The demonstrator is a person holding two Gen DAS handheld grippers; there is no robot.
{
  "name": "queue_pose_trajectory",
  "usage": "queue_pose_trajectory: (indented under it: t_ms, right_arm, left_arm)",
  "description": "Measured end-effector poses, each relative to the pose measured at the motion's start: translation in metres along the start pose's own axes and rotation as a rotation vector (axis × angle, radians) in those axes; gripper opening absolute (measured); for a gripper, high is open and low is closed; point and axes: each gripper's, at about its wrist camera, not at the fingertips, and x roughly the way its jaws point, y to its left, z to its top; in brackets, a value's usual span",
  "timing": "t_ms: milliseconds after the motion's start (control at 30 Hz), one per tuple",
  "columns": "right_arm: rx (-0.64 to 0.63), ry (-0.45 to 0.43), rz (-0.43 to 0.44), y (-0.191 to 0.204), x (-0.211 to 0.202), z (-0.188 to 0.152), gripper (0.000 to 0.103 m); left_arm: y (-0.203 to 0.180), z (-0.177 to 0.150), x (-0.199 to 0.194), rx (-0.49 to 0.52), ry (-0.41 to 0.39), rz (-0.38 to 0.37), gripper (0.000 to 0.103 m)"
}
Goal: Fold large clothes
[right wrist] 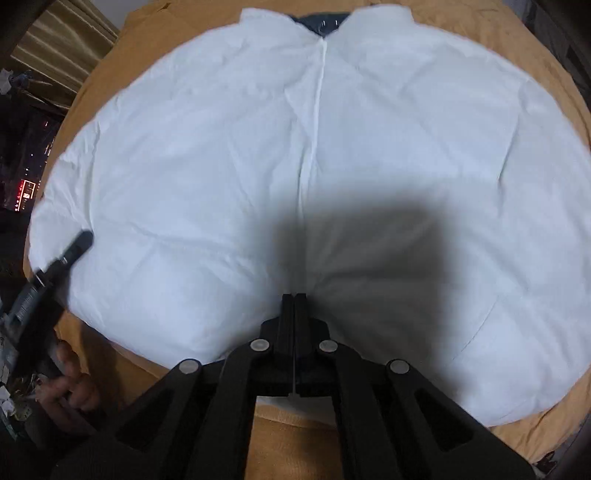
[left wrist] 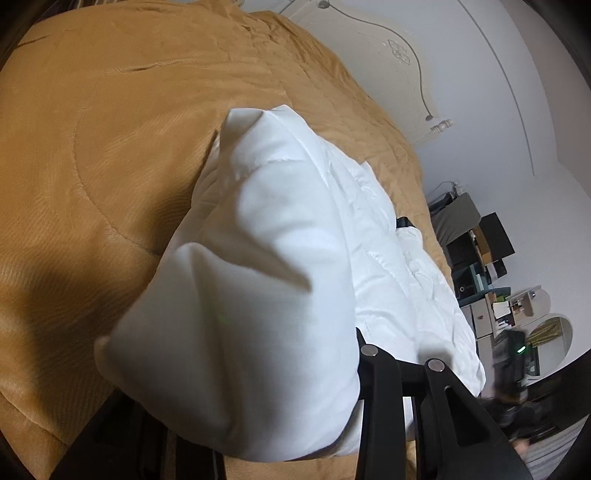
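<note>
A large white padded jacket [right wrist: 258, 166] lies spread flat on an orange-brown bedspread [right wrist: 291, 424], front up, its centre seam running away from me to a dark collar lining [right wrist: 321, 22]. My right gripper [right wrist: 294, 301] is shut on the jacket's near hem at the centre seam. In the left wrist view a puffy white part of the jacket [left wrist: 251, 266] is bunched and lifted over my left gripper [left wrist: 347, 406], which is shut on it; its fingertips are hidden by the cloth. The left gripper also shows in the right wrist view [right wrist: 74, 247] at the jacket's left edge.
The bedspread [left wrist: 92, 147] stretches wide to the left and far side. A white wall with a headboard [left wrist: 373, 48] lies beyond. Cluttered shelves and boxes [left wrist: 491, 266] stand past the bed at the right. A curtain [right wrist: 62, 40] and a dark window are at the far left.
</note>
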Motion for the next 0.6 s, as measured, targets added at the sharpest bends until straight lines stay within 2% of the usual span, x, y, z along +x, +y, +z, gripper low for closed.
queue_pose_trajectory:
  t_ms: [67,167,300,467,600]
  right_arm:
    - [0.026,-0.024,0.005,-0.004,0.012,0.004,0.000]
    - [0.053,-0.008,0.035,-0.009,0.009,0.023,0.000]
    - [0.048,-0.047,0.023,-0.015,0.006,0.087,0.000]
    - [0.153,-0.059,0.067,-0.033,0.039,0.183,0.000]
    - [0.221,-0.044,0.133,-0.040,0.055,0.210,0.000]
  left_arm:
    - [-0.013,-0.001,-0.004,0.052,-0.015,0.003,0.035]
    - [-0.036,-0.002,-0.010,0.135,-0.045,0.022,0.035]
    - [-0.052,0.002,-0.017,0.160,-0.051,0.027,0.035]
    - [-0.051,0.003,-0.018,0.163,-0.045,0.037,0.035]
    - [-0.049,0.006,-0.017,0.155,-0.041,0.043,0.035]
